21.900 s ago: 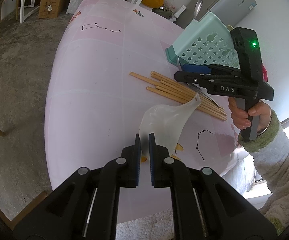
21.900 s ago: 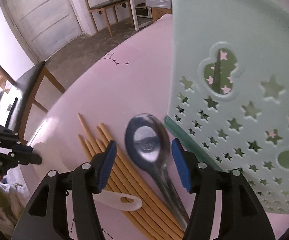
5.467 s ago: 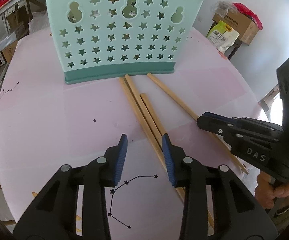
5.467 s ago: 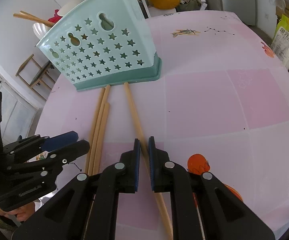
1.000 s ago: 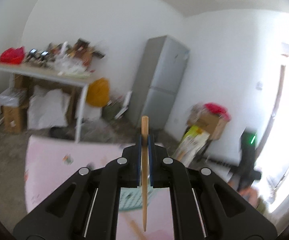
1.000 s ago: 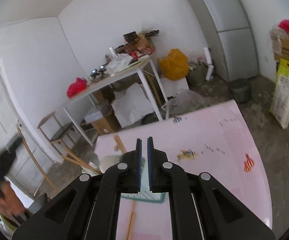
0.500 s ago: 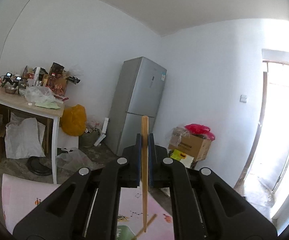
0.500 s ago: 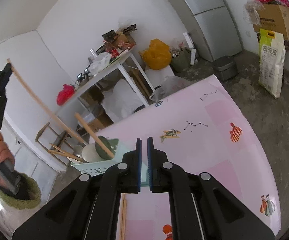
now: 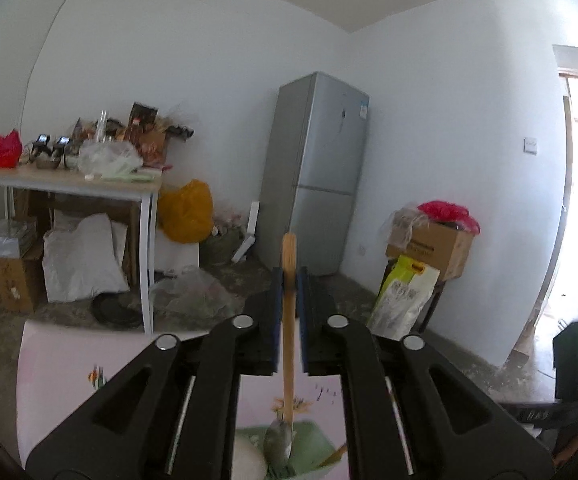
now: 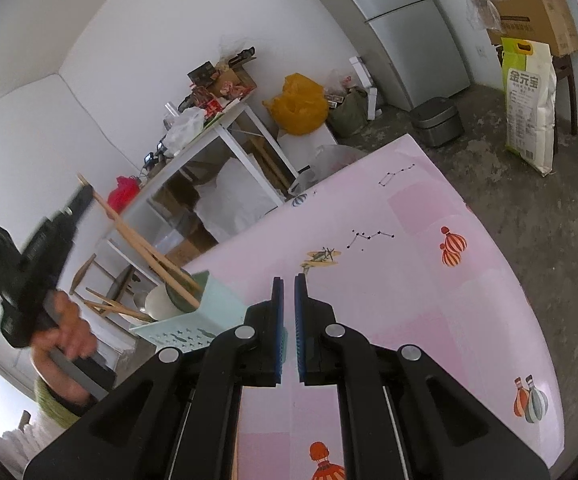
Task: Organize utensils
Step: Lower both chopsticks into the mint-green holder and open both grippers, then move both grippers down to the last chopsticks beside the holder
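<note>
Left gripper [image 9: 287, 280], lower centre, jaws opening around a smooth round wooden chopstick [image 9: 288, 320] standing upright between them, tip down in the mint perforated plastic basket [image 10: 177, 330] beside a steel spoon [image 9: 279, 442]. Right gripper [image 10: 288, 284] closed, empty, over glossy pink table [image 10: 389, 280].

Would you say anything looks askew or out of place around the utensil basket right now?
Mostly tidy. The chopstick between the opening left gripper jaws hangs upright over the basket, not yet dropped in. Chopsticks already inside lean out at different angles, and one or two chopsticks remain on the table.
</note>
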A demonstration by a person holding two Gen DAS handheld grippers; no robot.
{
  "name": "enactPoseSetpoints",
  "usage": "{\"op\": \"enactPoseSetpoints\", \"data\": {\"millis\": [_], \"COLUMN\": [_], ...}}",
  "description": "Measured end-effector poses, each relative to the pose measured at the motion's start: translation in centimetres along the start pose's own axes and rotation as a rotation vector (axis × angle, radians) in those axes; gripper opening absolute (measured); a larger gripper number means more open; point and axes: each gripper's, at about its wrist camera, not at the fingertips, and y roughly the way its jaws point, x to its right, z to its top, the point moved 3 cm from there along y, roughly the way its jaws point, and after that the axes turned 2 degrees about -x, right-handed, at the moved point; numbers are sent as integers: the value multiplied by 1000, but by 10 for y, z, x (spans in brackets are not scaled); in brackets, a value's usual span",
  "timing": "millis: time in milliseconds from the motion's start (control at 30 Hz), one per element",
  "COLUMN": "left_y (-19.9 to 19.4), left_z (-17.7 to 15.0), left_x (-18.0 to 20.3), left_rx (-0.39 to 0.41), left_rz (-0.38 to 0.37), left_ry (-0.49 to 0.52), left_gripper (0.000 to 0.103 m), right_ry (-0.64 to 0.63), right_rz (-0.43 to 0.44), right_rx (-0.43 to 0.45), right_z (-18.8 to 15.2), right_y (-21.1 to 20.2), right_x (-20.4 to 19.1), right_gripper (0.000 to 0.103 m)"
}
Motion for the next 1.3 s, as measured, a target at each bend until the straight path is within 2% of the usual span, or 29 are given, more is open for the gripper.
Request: {"op": "enactPoseSetpoints", "data": {"millis": [67,133,200,300,500,633,667,767,867,1033,1133,1300], "left_y": [-6,-15,-27,-56,-105,-126,-127,-130,-129,-126,-125,-115], "left_z": [-6,-7,-7,-6,-21,-49,-57,-90,-127,-179,-205,-228], "left_x": [-3,-6,-8,-10,-9,-18,-20,-27,-35,-47,-53,-50], "left_rx": [-3,2,17,37,-3,-110,-141,-244,-375,-532,-606,-676], "left_rz": [10,14,25,59,121,168,180,234,248,292,275,178], "left_ry": [-7,-13,-14,-2,36,31,28,35,-8,-35,-83,-170], "left_gripper": [25,28,38,42,56,63,64,65,65,65,65,65], "right_ry": [2,7,8,5,-33,-94,-112,-140,-142,-136,-147,-134], "right_rz": [-2,-2,-4,0,3,11,13,27,37,13,-13,-44], "right_rx": [2,1,1,3,-12,-50,-63,-120,-190,-302,-348,-378], "right_z": [-2,-4,-7,-11,-26,-44,-50,-68,-86,-124,-141,-151], "right_y": [-2,-4,-6,-10,-16,-13,-11,0,15,39,50,59], "right_x": [1,1,1,-2,-13,-31,-36,-48,-56,-59,-58,-55], "right_gripper": [6,6,6,6,8,35,36,37,37,35,31,29]}}
